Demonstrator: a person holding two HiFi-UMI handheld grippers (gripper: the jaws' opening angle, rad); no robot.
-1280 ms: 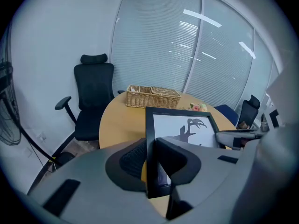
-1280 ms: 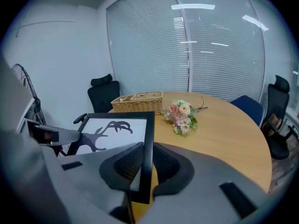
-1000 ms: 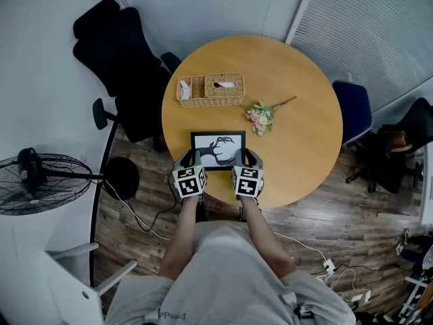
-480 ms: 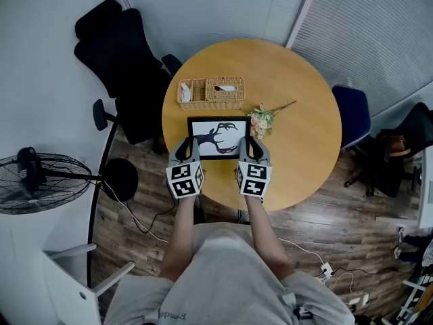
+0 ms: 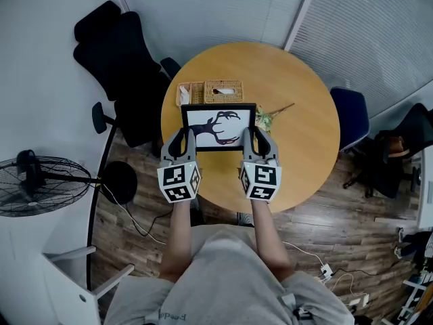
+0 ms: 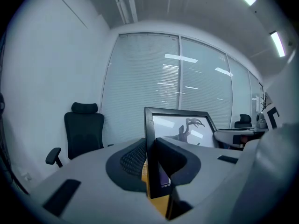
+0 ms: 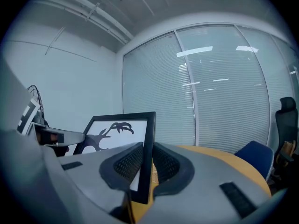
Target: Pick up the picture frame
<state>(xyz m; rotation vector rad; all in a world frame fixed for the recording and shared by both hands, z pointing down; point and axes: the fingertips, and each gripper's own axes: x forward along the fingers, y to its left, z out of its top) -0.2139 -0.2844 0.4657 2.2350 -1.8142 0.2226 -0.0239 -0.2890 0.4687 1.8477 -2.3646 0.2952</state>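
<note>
The black picture frame [image 5: 218, 126], with a dark antler-like drawing on white, hangs in the air above the round wooden table [image 5: 304, 147]. My left gripper [image 5: 184, 137] is shut on the frame's left side bar and my right gripper [image 5: 252, 136] on its right side bar. In the left gripper view the frame [image 6: 180, 125] stands upright, its edge pinched by my left gripper [image 6: 152, 160]. The right gripper view shows the frame [image 7: 117, 129] the same way, its right bar held by my right gripper [image 7: 145, 164].
A wicker basket [image 5: 211, 91] and a small flower bunch [image 5: 269, 117] lie on the table beyond the frame. A black office chair [image 5: 118, 53] stands at the left, a blue chair [image 5: 352, 114] at the right, a floor fan [image 5: 40, 181] at far left. Cables run across the floor.
Both grippers have risen together with the frame. It has left the tabletop and now partly covers the basket and flowers in the head view.
</note>
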